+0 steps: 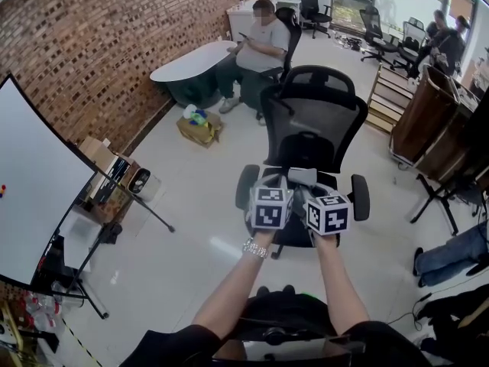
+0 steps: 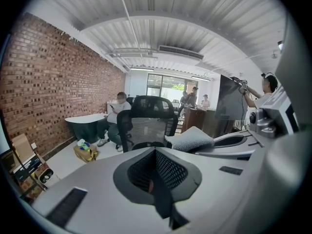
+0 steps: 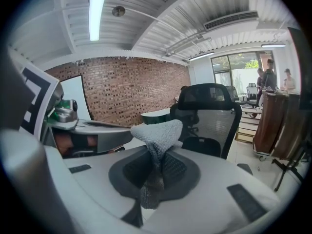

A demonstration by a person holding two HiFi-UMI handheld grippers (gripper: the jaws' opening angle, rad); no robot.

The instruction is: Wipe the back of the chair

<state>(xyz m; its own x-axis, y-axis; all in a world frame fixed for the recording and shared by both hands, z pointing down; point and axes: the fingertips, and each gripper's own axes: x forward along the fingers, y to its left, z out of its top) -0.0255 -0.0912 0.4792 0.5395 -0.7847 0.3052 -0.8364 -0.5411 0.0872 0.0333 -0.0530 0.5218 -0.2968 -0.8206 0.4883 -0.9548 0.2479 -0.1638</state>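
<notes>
A black mesh office chair (image 1: 313,121) stands just ahead of me in the head view, its backrest upright and its armrests out to both sides. Both grippers are held side by side in front of it, short of the backrest. My right gripper (image 1: 307,186) (image 3: 155,172) is shut on a grey cloth (image 1: 302,177) (image 3: 157,133), which bunches up above the jaws. My left gripper (image 1: 278,183) (image 2: 157,179) is shut with nothing in it. The left gripper view shows the chair (image 2: 148,126) straight ahead and the cloth (image 2: 192,139) to the right.
A person sits at a white oval table (image 1: 191,63) beyond the chair. A cardboard box (image 1: 200,127) lies on the floor at left, and a whiteboard on a stand (image 1: 34,189) is at far left. A wooden cart (image 1: 432,121) and a black stand (image 1: 443,193) are at right.
</notes>
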